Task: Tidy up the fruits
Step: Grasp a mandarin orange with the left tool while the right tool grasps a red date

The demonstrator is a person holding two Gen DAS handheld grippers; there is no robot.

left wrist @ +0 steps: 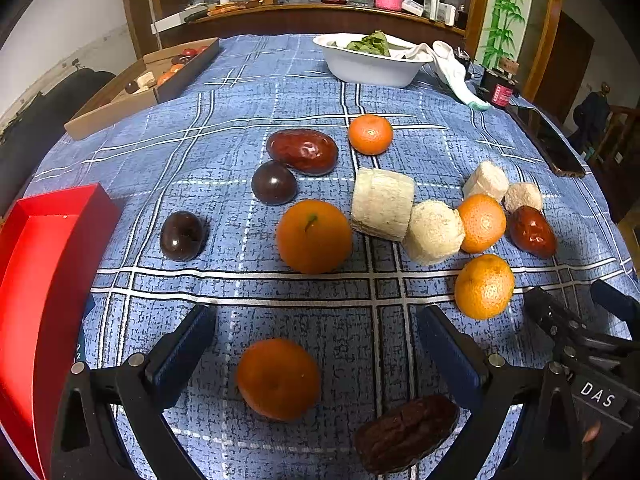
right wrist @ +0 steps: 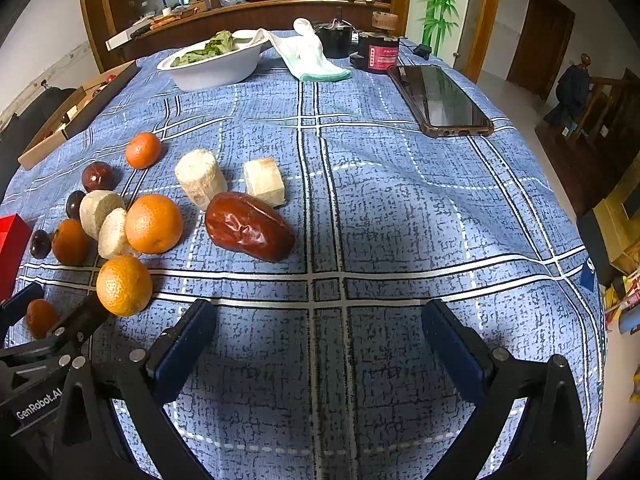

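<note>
Hovering low over the blue cloth, both grippers gape wide and hold nothing. Between the left gripper's jaws lie an orange and a dark date; the right gripper frames bare cloth. Beyond, oranges, plums, red dates and pale chunks lie scattered. A red box sits left, a white bowl and a carton far back.

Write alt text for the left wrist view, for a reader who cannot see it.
An open left gripper hovers over a blue checked tablecloth, with an orange between its fingers. Further oranges, dark plums, red dates and pale cut pieces lie scattered ahead, a red box sits at the left edge, and a white bowl stands behind.
</note>
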